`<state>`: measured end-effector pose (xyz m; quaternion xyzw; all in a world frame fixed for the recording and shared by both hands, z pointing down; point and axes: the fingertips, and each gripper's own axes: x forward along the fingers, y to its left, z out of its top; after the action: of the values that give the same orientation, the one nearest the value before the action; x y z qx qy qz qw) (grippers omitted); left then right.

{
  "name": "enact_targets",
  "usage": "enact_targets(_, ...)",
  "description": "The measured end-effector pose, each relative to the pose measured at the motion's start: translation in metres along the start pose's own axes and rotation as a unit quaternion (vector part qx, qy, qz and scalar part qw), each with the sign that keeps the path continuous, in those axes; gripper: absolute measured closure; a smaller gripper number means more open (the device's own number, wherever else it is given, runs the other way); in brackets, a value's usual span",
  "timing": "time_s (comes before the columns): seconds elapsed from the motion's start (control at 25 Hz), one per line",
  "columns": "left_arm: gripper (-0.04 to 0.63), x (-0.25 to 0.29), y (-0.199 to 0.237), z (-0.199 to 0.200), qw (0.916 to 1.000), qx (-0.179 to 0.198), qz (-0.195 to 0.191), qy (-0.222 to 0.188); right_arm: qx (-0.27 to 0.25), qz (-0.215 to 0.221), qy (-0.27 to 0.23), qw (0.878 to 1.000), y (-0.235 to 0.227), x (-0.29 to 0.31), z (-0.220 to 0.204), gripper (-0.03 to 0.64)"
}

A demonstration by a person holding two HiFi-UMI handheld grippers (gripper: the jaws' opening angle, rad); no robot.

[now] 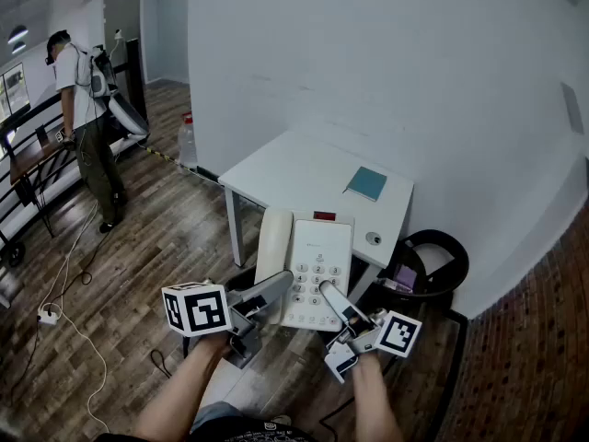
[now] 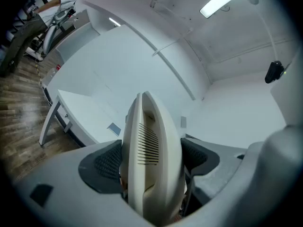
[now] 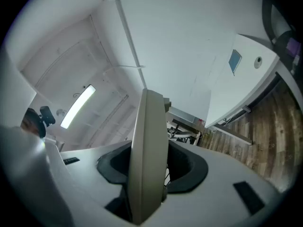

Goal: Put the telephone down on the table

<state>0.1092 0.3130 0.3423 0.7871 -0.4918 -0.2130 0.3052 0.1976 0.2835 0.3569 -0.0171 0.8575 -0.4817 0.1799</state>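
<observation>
Cream telephone [image 1: 313,251] gripped by left claw [image 1: 282,289] and right claw [image 1: 333,300], near edge hidden behind both.

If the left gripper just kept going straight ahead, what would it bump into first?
The left gripper is clamped on the telephone, so that comes first. Past it, the gripper seems aimed over the table at the white wall, though depth is unclear.

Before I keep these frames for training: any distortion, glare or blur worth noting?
Head view: fisheye bows straight edges; the telephone and table are sharp. Left gripper view: the ceiling light glares at upper right; corners go dark. Right gripper view: dark corners, and the close-up telephone looks slightly soft.
</observation>
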Motion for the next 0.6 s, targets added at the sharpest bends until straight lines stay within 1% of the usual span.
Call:
enact_targets(0.24,0.219,0.006,0.001,-0.006,0.9999,-0.012,-0.010,0.004,-0.009,-0.001,0.000,1.000,-0.003,-0.005,0.003,0.436)
enact_targets(0.6,0.219,0.027,0.022,-0.001,0.9997,-0.018,-0.010,0.015,-0.001,-0.010,-0.005,1.000,-0.028,0.004,0.016,0.436)
